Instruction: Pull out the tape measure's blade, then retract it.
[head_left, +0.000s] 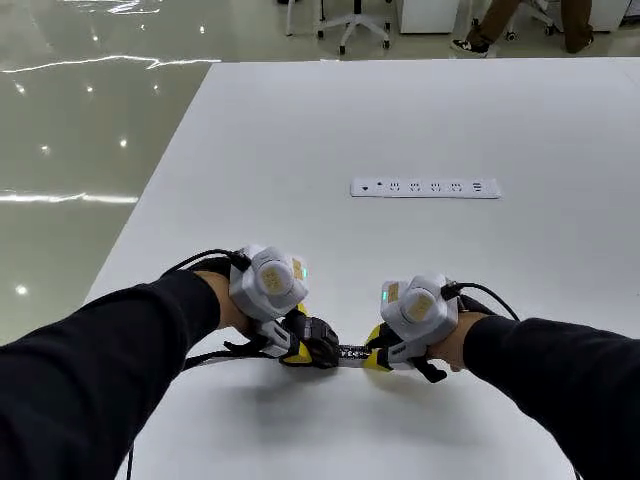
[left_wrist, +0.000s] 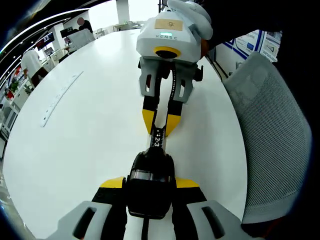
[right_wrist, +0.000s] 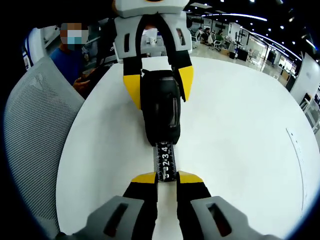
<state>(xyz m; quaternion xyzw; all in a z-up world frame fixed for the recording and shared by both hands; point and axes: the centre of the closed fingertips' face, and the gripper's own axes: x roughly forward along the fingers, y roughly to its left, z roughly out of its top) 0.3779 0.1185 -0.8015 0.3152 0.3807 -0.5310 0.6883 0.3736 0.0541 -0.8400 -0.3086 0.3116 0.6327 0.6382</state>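
Note:
The black tape measure case (head_left: 318, 342) sits low over the white table, clamped between the yellow-tipped fingers of my left gripper (head_left: 300, 345). In the left gripper view the case (left_wrist: 150, 182) fills the space between my own jaws. A short length of dark blade (head_left: 352, 352) with white numbers runs from the case to my right gripper (head_left: 375, 358), which is shut on the blade's end. In the right gripper view the blade (right_wrist: 165, 161) leads from my closed tips (right_wrist: 165, 178) to the case (right_wrist: 160, 114). The right gripper (left_wrist: 159, 125) faces me in the left gripper view.
A white power strip (head_left: 425, 188) lies on the table (head_left: 300, 150) beyond the grippers. The table's left edge drops to a glossy floor. A grey mesh chair (right_wrist: 37, 130) stands beside the table, with a person behind it. Chair legs and feet stand past the far edge.

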